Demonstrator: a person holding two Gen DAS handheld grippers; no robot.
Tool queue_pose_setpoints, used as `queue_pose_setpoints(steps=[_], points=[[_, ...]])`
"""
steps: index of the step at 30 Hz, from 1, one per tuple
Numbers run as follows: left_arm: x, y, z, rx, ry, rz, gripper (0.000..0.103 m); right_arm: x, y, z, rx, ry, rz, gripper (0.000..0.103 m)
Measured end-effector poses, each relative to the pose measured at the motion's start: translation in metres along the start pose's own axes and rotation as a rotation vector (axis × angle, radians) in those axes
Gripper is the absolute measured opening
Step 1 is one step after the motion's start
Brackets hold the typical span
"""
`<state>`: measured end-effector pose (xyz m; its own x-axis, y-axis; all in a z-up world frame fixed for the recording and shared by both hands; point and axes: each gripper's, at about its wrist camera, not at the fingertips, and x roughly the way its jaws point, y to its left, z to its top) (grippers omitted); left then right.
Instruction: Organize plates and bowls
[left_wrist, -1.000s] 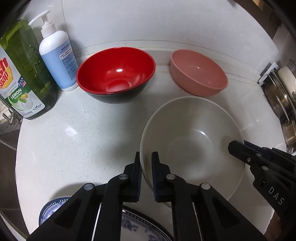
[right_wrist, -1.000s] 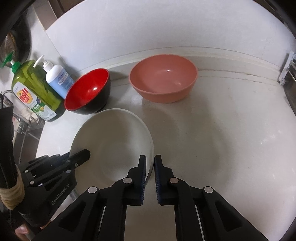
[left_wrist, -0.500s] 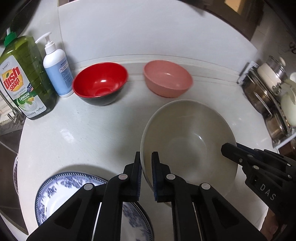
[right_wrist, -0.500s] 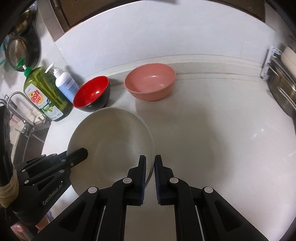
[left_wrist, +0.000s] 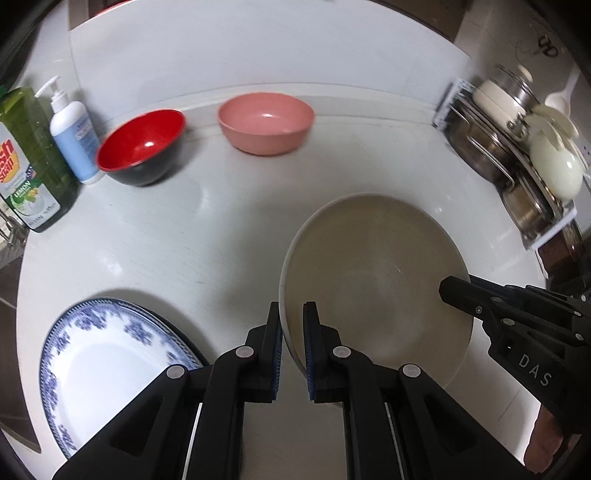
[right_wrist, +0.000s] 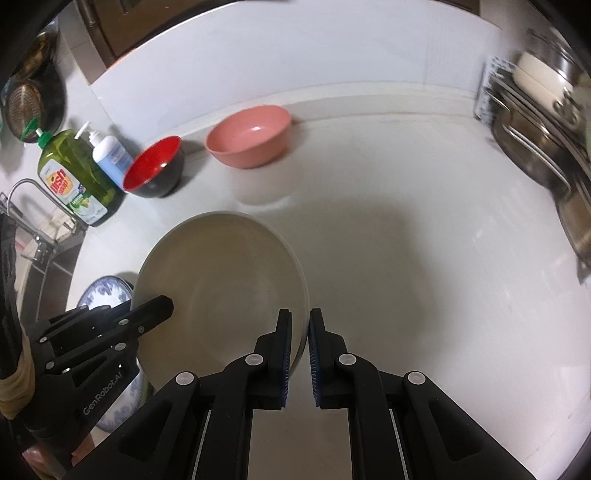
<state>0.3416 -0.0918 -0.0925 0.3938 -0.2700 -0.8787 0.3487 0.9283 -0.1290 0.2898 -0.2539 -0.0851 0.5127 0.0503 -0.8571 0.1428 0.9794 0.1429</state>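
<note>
Gripping the big cream bowl (left_wrist: 376, 291) by its rim from both sides, I hold it above the white counter (left_wrist: 177, 243). My left tongs (left_wrist: 292, 343) are clenched on the rim's left edge, one finger inside the bowl and one outside; my right tongs (right_wrist: 300, 350) pinch the opposite edge the same way. The bowl sits level between them, open side up. Below and to its left lies a blue-patterned plate (left_wrist: 99, 365) flat on the counter, near the front edge. Farther back, near the wall, stand a red bowl (left_wrist: 142, 147) with a black outside and a pink bowl (left_wrist: 266, 123), apart from each other. Left of the red bowl are a blue pump bottle (left_wrist: 74, 144) and a green soap bottle (left_wrist: 29, 162). Steel pots (left_wrist: 491, 151) fill a rack on the right.
</note>
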Motion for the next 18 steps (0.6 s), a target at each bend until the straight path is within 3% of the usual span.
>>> queue_pose_setpoints(steps=[18], points=[[0.027,-0.043,-0.024,0.014,0.099,-0.028,0.012,0.007,-0.046,-0.029,0.059,0.077,-0.037,0.011]])
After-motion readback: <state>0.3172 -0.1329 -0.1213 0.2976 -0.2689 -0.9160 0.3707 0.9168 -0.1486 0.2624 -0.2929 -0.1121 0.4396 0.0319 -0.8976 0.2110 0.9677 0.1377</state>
